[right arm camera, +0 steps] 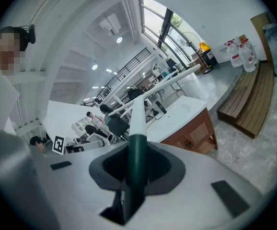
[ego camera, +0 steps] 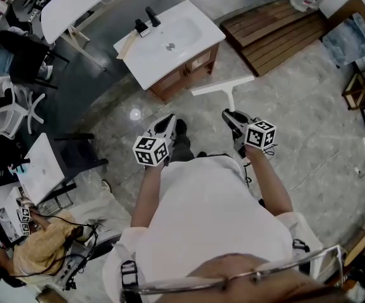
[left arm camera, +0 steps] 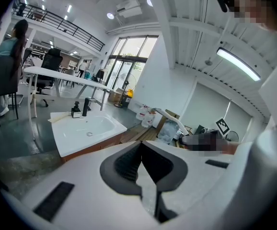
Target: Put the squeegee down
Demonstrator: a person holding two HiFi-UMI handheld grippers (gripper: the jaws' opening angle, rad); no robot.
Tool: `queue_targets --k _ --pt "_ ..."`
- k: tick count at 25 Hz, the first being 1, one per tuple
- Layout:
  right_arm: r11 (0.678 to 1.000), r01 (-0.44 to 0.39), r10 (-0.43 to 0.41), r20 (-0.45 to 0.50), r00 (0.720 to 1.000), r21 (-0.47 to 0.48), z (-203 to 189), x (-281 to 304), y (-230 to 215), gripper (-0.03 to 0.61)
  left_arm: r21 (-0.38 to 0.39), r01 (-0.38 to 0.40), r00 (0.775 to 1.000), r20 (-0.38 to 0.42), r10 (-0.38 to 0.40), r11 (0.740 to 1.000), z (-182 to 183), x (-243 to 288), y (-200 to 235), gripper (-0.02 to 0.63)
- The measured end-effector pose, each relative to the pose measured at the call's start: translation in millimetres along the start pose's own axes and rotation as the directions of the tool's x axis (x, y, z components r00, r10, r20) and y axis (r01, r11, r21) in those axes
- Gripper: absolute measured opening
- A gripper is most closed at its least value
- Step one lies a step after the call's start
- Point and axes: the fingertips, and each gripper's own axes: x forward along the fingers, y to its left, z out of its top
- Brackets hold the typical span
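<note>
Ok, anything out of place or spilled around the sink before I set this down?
Nothing spilled or broken. One oddity: a pale strip lies askew across the white washbasin's corner near the black tap, its end seemingly poking past the rim. The white squeegee with the dark green handle sits straight in the right gripper.

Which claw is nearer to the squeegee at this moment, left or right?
Right. The right claw grips the squeegee by its handle; the left claw holds nothing and sits apart, to the handle's left in the head view.
</note>
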Motion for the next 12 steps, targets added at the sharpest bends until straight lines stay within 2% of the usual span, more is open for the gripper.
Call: queue_targets --k 12 --pt "0.997 0.074 -0.075 0.020 0.997 0.029 45 54 -31 0.069 0.033 0.080 0.996 -0.034 -0.079 0.996 51 62 55 0.005"
